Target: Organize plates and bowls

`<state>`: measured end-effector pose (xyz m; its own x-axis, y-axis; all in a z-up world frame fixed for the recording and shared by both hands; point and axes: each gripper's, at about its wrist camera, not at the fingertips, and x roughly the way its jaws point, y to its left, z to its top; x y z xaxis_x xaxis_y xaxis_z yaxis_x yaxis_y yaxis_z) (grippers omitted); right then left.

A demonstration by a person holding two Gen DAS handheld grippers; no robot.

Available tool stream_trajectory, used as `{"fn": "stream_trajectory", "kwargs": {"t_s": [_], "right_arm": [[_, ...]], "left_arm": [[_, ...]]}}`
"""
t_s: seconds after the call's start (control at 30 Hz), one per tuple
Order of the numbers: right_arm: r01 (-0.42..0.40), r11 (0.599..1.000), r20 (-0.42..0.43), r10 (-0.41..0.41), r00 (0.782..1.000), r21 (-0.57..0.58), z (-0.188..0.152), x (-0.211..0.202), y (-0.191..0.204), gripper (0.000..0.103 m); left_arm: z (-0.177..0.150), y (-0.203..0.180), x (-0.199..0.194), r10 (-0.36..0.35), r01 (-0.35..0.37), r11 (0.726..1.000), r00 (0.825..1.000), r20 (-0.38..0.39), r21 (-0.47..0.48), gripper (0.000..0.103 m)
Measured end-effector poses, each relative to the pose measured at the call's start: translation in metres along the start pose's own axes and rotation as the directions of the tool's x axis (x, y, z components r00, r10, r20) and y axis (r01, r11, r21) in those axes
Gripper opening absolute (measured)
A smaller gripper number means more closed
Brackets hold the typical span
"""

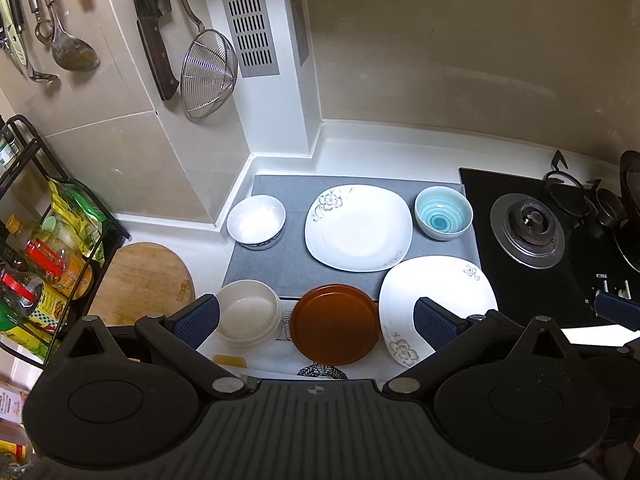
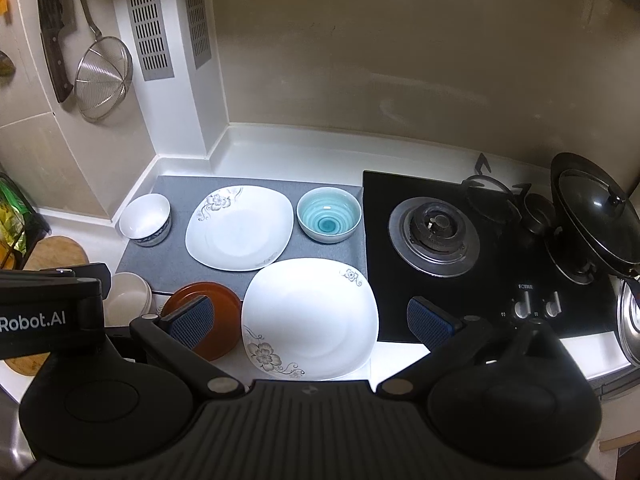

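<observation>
On the grey mat (image 1: 296, 276) stand a white bowl with a blue base (image 1: 256, 221), a square white floral plate (image 1: 358, 227) and a blue-glazed bowl (image 1: 443, 218). In front lie a cream bowl (image 1: 248, 312), a brown round plate (image 1: 335, 323) and a second floral plate (image 1: 436, 300). My left gripper (image 1: 316, 320) is open above the brown plate, holding nothing. My right gripper (image 2: 312, 322) is open above the near floral plate (image 2: 310, 318), holding nothing. The same dishes show in the right wrist view: the brown plate (image 2: 218, 304), blue-glazed bowl (image 2: 329, 214), far floral plate (image 2: 239, 227).
A black gas hob (image 2: 460, 248) with a lidded wok (image 2: 596, 216) lies to the right. A round wooden board (image 1: 140, 280) and a rack of bottles (image 1: 40, 272) stand at the left. A strainer (image 1: 208, 72), knife and ladles hang on the wall.
</observation>
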<state>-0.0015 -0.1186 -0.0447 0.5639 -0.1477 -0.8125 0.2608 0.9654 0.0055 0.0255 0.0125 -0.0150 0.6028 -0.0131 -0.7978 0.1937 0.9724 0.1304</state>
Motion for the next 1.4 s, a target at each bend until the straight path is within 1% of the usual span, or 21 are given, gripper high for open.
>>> {"fn": "stream_trajectory", "kwargs": {"t_s": [0.4, 0.57, 0.63, 0.67, 0.77, 0.8, 0.87, 0.93, 0.97, 1.03, 1.07, 1.1, 1.13, 1.17, 1.2, 1.23, 1.27, 1.3, 1.33, 1.37, 1.4], "right_arm": [[0.025, 1.0, -0.042, -0.025, 0.999, 0.001, 0.006, 0.035, 0.033, 0.103], [0.038, 0.999, -0.074, -0.041, 0.996, -0.039, 0.001, 0.072, 0.049, 0.103], [0.012, 0.997, -0.101, -0.02, 0.995, -0.076, -0.007, 0.091, 0.048, 0.103], [-0.003, 0.996, -0.119, -0.008, 0.993, -0.091, -0.012, 0.101, 0.045, 0.103], [-0.095, 0.991, -0.116, 0.084, 0.99, -0.091, -0.036, 0.123, 0.02, 0.103], [-0.1, 0.992, -0.122, 0.089, 0.989, -0.083, -0.045, 0.131, 0.011, 0.103], [-0.053, 0.996, -0.148, 0.042, 0.988, -0.073, -0.058, 0.146, -0.01, 0.103], [-0.053, 0.996, -0.161, 0.042, 0.986, -0.066, -0.069, 0.158, -0.034, 0.103], [-0.088, 0.995, -0.154, 0.08, 0.985, -0.042, -0.073, 0.164, -0.047, 0.103], [-0.233, 0.971, -0.126, 0.237, 0.963, 0.042, -0.078, 0.173, -0.077, 0.103], [-0.302, 0.949, -0.102, 0.31, 0.945, 0.088, -0.08, 0.177, -0.091, 0.103], [-0.36, 0.924, -0.079, 0.371, 0.925, 0.127, -0.081, 0.183, -0.106, 0.103], [-0.4, 0.903, -0.062, 0.413, 0.908, 0.154, -0.081, 0.189, -0.118, 0.103], [-0.429, 0.886, -0.051, 0.444, 0.895, 0.177, -0.08, 0.195, -0.13, 0.103], [-0.453, 0.869, -0.041, 0.47, 0.882, 0.201, -0.077, 0.203, -0.142, 0.103], [-0.475, 0.851, -0.034, 0.494, 0.869, 0.226, -0.076, 0.21, -0.152, 0.1], [-0.499, 0.831, -0.033, 0.522, 0.852, 0.245, -0.075, 0.218, -0.161, 0.093], [-0.526, 0.812, -0.04, 0.553, 0.832, 0.254, -0.072, 0.228, -0.168, 0.087], [-0.546, 0.799, -0.054, 0.575, 0.817, 0.253, -0.071, 0.237, -0.173, 0.077], [-0.552, 0.797, -0.071, 0.583, 0.809, 0.246, -0.07, 0.247, -0.176, 0.074], [-0.552, 0.799, -0.086, 0.584, 0.807, 0.238, -0.071, 0.254, -0.178, 0.073]], "left_arm": [[0.008, 0.031, 0.045, -0.063, 0.063, 0.998, 0.998, -0.017, 0.002, 0.103], [0.0, 0.049, 0.091, -0.151, 0.151, 0.988, 0.987, -0.05, 0.006, 0.102], [-0.01, 0.054, 0.116, -0.197, 0.197, 0.98, 0.977, -0.076, -0.006, 0.099], [-0.017, 0.055, 0.128, -0.233, 0.233, 0.972, 0.968, -0.089, -0.015, 0.097], [-0.038, 0.056, 0.165, -0.402, 0.397, 0.915, 0.909, -0.11, -0.068, 0.098], [-0.043, 0.052, 0.179, -0.412, 0.403, 0.911, 0.898, -0.154, -0.086, 0.098], [-0.049, 0.04, 0.209, -0.411, 0.394, 0.912, 0.875, -0.255, -0.118, 0.097], [-0.056, 0.027, 0.233, -0.434, 0.403, 0.901, 0.838, -0.331, -0.161, 0.092], [-0.058, 0.023, 0.244, -0.459, 0.412, 0.888, 0.813, -0.36, -0.203, 0.087], [-0.065, 0.013, 0.259, -0.535, 0.451, 0.842, 0.771, -0.346, -0.296, 0.086], [-0.069, 0.006, 0.267, -0.535, 0.438, 0.84, 0.768, -0.353, -0.32, 0.086], [-0.072, -0.001, 0.272, -0.521, 0.414, 0.846, 0.774, -0.359, -0.335, 0.085], [-0.076, -0.005, 0.278, -0.504, 0.382, 0.852, 0.783, -0.364, -0.359, 0.085], [-0.079, -0.008, 0.287, -0.5, 0.355, 0.848, 0.783, -0.371, -0.393, 0.083], [-0.082, -0.01, 0.295, -0.525, 0.348, 0.825, 0.763, -0.376, -0.446, 0.077], [-0.085, -0.011, 0.301, -0.565, 0.352, 0.788, 0.738, -0.368, -0.505, 0.058], [-0.086, -0.013, 0.306, -0.586, 0.345, 0.762, 0.726, -0.359, -0.548, 0.04], [-0.086, -0.016, 0.309, -0.573, 0.326, 0.767, 0.736, -0.361, -0.553, 0.037], [-0.084, -0.02, 0.31, -0.538, 0.302, 0.79, 0.758, -0.369, -0.533, 0.037], [-0.082, -0.024, 0.312, -0.507, 0.279, 0.811, 0.774, -0.379, -0.515, 0.03], [-0.082, -0.026, 0.315, -0.506, 0.275, 0.81, 0.774, -0.38, -0.518, 0.029]]}}
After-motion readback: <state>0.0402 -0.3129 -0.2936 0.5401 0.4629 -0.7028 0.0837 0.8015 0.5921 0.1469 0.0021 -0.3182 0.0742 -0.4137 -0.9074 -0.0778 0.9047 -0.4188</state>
